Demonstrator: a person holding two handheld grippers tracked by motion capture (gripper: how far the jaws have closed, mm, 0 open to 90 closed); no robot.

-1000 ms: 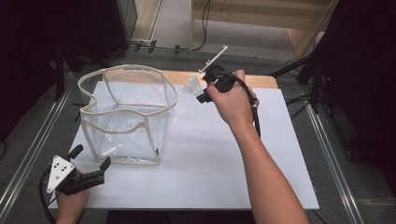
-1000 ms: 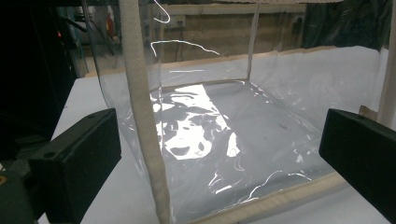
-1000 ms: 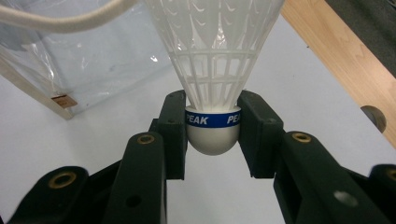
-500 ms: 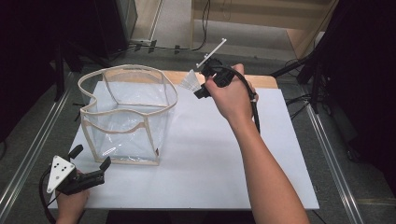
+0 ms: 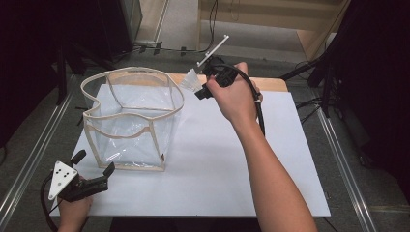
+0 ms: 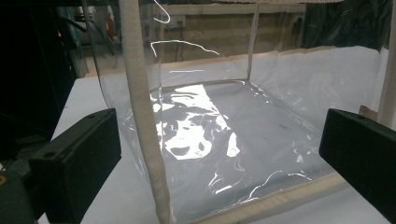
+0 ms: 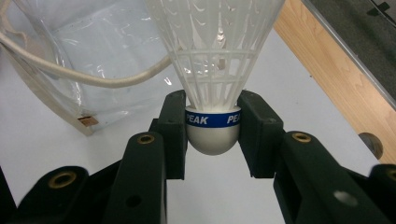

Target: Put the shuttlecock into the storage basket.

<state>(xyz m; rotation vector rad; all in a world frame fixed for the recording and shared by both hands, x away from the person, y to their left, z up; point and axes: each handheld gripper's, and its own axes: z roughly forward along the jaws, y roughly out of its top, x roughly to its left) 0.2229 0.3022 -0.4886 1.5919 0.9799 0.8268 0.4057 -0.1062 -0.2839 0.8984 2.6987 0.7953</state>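
Right gripper raised just beyond the far right corner of the clear bag, above the white table sheet. Jaws closed narrow on a white shuttlecock, pinching its rounded cork base at the blue band printed "PEAK". Feathered skirt fanned up and away from the pads, toward the bag's cream-trimmed rim. In the high view, shuttlecock just outside the bag's rim, beside its far right corner, clear of the sheet. Right hand wrapped around the gripper body, black cable looped over the wrist.

Left gripper low, in front of the bag's near left corner, near the front edge of the sheet, grey three-cornered plate on top. Jaws spread wide, nothing between them; in the left gripper view, both black pads apart with the bag's near cream edge strip seen between them. Bag upright and open-topped, transparent walls creased and glinting. Wooden table edge visible beyond the bag's far side.
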